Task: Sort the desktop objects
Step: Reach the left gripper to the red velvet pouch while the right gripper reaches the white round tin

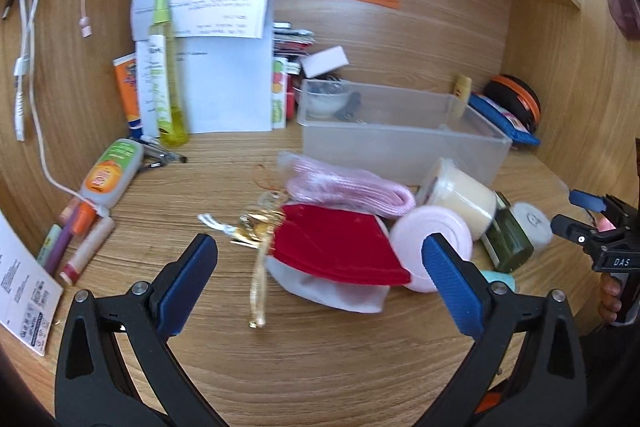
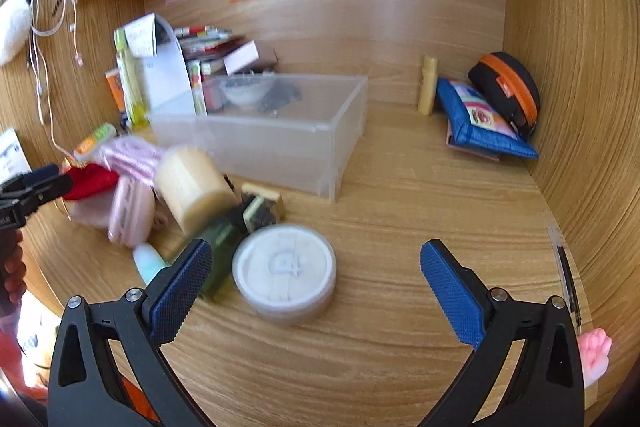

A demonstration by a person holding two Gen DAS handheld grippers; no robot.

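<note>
On the wooden tabletop (image 1: 168, 203): clutter awaiting sorting, both grippers empty.
Near: left gripper (image 1: 320, 259) and right gripper (image 2: 316, 267), fingers spread wide. Between, left: red pouch (image 1: 340, 247), pink compact (image 1: 416, 243), cream candle (image 2: 192, 187); centre: white round tin (image 2: 285, 269). Far: clear plastic bin (image 2: 280, 143).

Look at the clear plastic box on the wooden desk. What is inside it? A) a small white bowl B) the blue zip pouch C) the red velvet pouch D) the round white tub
A: a small white bowl sits in the far corner of the clear plastic box, seen through its wall in both wrist views.
</note>
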